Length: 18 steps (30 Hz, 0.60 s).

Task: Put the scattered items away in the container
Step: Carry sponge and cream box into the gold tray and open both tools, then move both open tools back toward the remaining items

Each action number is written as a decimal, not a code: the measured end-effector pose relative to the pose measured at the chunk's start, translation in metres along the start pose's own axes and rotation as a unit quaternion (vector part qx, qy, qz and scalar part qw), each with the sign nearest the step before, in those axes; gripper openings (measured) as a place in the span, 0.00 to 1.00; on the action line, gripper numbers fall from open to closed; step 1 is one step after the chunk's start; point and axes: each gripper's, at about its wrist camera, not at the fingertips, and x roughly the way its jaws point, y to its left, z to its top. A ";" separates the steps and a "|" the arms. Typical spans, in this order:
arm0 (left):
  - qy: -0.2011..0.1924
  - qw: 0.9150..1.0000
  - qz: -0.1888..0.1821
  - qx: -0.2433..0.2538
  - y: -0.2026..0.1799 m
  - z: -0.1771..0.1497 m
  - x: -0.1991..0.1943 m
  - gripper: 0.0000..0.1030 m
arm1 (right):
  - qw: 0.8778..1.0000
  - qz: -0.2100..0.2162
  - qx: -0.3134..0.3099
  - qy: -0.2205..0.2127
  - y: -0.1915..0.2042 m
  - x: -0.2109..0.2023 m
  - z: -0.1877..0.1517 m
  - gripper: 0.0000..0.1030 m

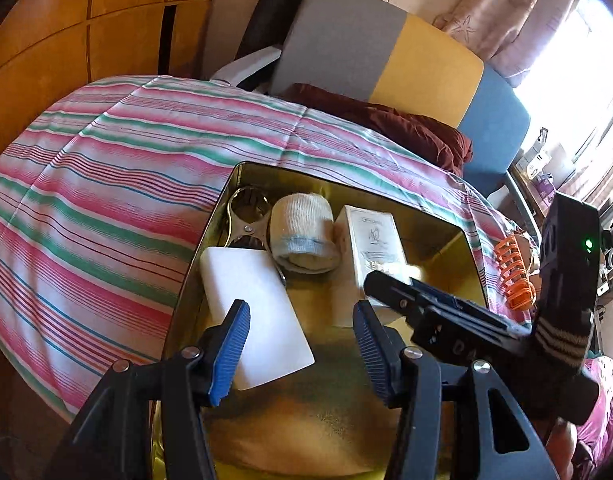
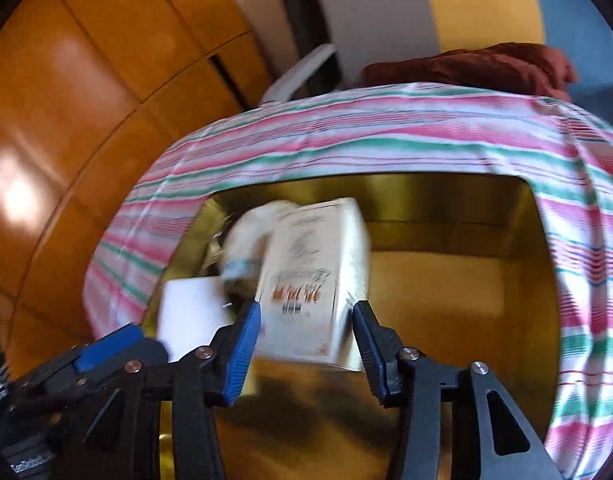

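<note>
Left tongs (image 1: 302, 344): I see mine spread wide, empty, over the white slab (image 1: 255, 312)
Right tongs (image 2: 306, 344): spread, the white box (image 2: 310, 280) between the pads, not pinched
Gold tin (image 1: 472, 248): holds slab, box, sock roll (image 1: 304, 238), metal clip (image 1: 246, 216)
Orange clip (image 1: 514, 276): outside, on the striped cloth (image 1: 106, 200)
</note>
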 end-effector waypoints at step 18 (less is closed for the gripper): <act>0.049 0.985 -0.060 0.156 -0.135 -0.028 0.027 0.53 | 0.965 -0.168 0.089 -0.181 -0.105 -0.161 -0.038 0.68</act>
